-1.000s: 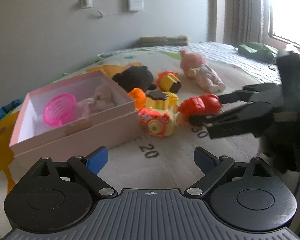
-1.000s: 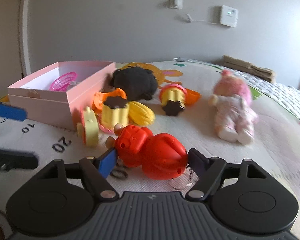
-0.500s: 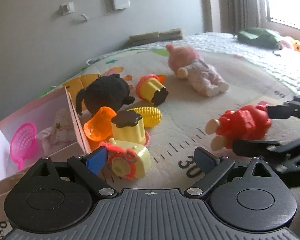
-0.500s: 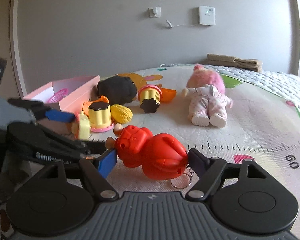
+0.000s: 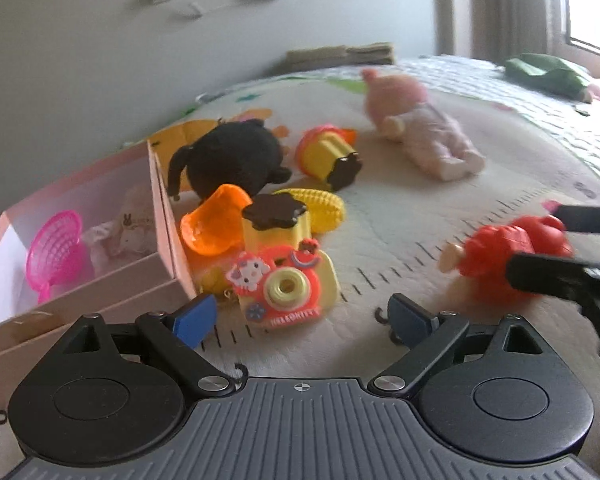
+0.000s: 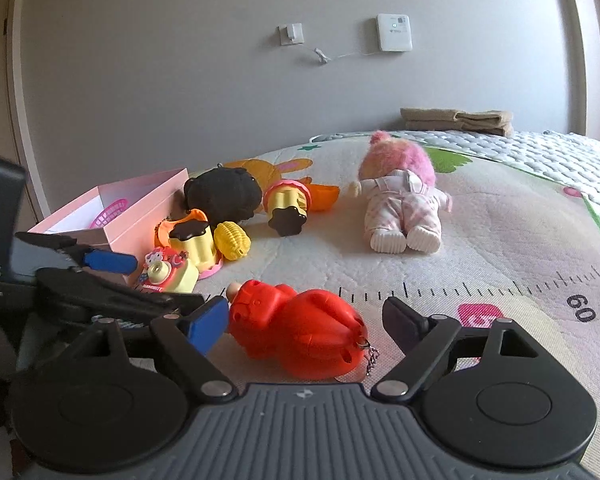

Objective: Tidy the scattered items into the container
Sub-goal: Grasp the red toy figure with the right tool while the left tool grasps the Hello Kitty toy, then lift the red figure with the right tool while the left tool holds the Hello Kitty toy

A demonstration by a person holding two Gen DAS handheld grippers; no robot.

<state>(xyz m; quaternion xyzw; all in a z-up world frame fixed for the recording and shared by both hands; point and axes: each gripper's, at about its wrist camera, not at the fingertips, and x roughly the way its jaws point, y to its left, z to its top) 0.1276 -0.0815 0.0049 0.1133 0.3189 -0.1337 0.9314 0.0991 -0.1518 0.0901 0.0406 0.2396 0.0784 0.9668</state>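
Right claw (image 6: 304, 320) sits spread around the red toy (image 6: 296, 330), not gripping; looks light, hard, slick plastic, so pinch its belly. Left claw (image 5: 302, 318) gapes empty before the camera toy (image 5: 284, 286), just beside the pink box (image 5: 162, 216).

We read "HELLOKITTY" on the toy camera (image 5: 285, 285), along its lower front edge. The play mat (image 6: 500, 248) has a printed ruler scale: "60" at its right in the right wrist view, "0cm" at far left in the left wrist view.
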